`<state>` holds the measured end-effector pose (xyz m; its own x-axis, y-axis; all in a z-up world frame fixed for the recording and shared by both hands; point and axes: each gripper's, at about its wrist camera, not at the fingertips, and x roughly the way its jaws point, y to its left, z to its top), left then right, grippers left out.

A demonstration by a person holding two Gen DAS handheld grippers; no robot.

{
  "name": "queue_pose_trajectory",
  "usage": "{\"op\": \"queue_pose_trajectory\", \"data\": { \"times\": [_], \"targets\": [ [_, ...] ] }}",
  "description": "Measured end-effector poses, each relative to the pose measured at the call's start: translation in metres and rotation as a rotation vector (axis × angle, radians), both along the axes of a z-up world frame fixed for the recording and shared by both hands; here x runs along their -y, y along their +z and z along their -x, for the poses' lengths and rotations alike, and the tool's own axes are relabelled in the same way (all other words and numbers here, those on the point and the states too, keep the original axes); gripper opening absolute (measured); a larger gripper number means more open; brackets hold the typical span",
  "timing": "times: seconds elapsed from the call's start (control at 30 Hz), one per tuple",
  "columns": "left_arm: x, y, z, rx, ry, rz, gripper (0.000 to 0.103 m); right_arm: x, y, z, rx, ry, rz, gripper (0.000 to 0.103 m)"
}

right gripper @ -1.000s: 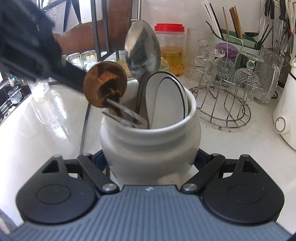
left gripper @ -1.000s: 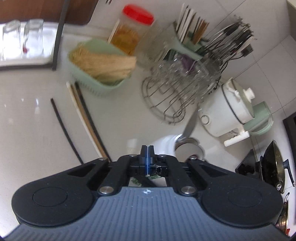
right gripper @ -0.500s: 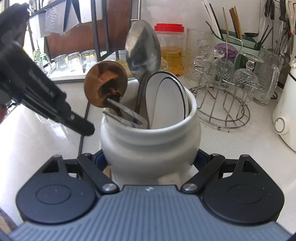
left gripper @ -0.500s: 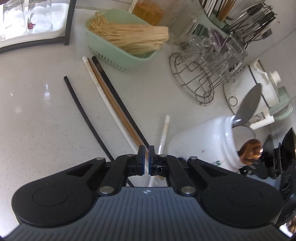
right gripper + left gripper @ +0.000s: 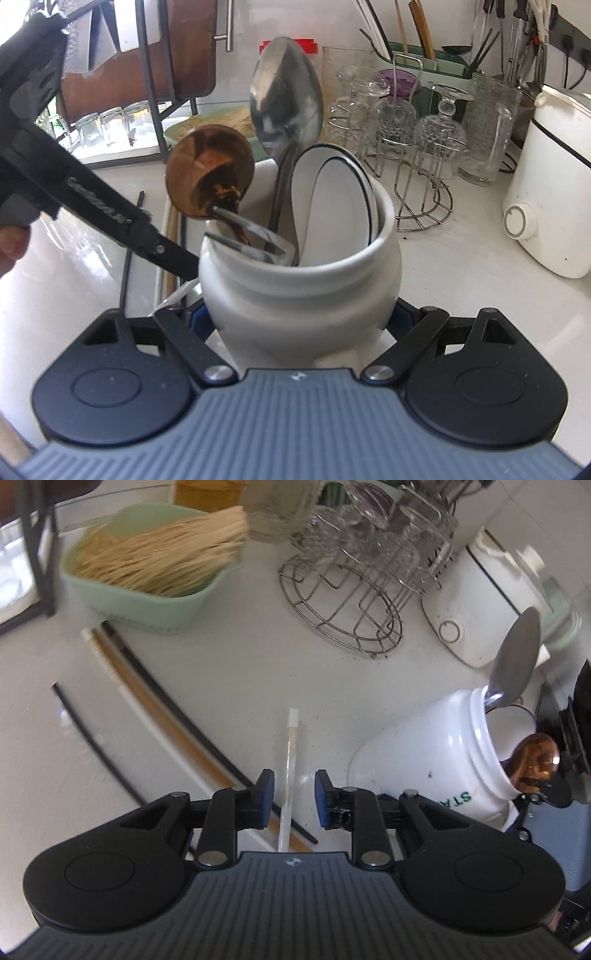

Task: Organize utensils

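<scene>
My left gripper [image 5: 293, 799] points down at the counter and its jaws are opening. A pale translucent chopstick [image 5: 290, 760] lies between them, and the pads do not touch it. Just left of it lie a white, a brown and a black chopstick [image 5: 147, 698], with a lone black chopstick [image 5: 88, 734] further left. My right gripper [image 5: 299, 317] is shut on a white jar [image 5: 299, 280], which appears tilted at the right in the left wrist view [image 5: 436, 760]. In the jar stand a metal spoon [image 5: 286, 99], an amber spoon [image 5: 208, 171] and a white ceramic spoon [image 5: 332, 199].
A mint basket [image 5: 147, 602] of straw-coloured sticks stands at the back left. A wire rack [image 5: 413, 206] with upturned glasses and a white appliance [image 5: 546, 199] stand at the right. A utensil drainer [image 5: 424, 55] lines the back wall. A hand [image 5: 11, 240] holds the left gripper.
My left gripper has sunk toward the counter and gone from shut to open over the pale chopstick. The right gripper and the jar have stayed still.
</scene>
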<state>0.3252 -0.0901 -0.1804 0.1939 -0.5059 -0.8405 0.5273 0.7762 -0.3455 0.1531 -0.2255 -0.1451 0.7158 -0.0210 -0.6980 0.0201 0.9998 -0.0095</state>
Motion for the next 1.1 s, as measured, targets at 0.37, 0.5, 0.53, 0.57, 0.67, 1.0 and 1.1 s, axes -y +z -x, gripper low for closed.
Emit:
{"op": "queue_pose_trajectory", "data": {
  "times": [0.37,0.5,0.53,0.57,0.67,1.0,1.1],
  "targets": [
    [0.033,-0.005,-0.013,0.047,-0.06,-0.102,0.027,0.001,0.0,0.002,0.005,0.006,-0.001,0.091],
    [0.045,-0.007,-0.012,0.079,-0.074,-0.131,0.025,0.001,0.0,0.003,0.007,0.01,0.0,0.091],
    [0.048,-0.007,-0.012,0.086,-0.073,-0.138,0.024,0.001,0.0,0.004,0.008,0.013,0.001,0.091],
    [0.049,-0.008,-0.011,0.095,-0.074,-0.147,0.015,0.001,0.0,0.004,0.01,0.015,0.001,0.091],
    [0.051,-0.008,-0.009,0.115,-0.043,-0.162,0.008,0.001,0.0,0.004,0.011,0.019,0.003,0.091],
    [0.019,0.024,0.013,0.153,0.144,-0.088,0.007,0.004,0.001,0.003,-0.002,0.051,-0.001,0.091],
    [0.006,0.043,0.026,0.167,0.202,-0.04,0.007,0.002,0.001,0.004,-0.008,0.057,-0.002,0.091]
  ]
}}
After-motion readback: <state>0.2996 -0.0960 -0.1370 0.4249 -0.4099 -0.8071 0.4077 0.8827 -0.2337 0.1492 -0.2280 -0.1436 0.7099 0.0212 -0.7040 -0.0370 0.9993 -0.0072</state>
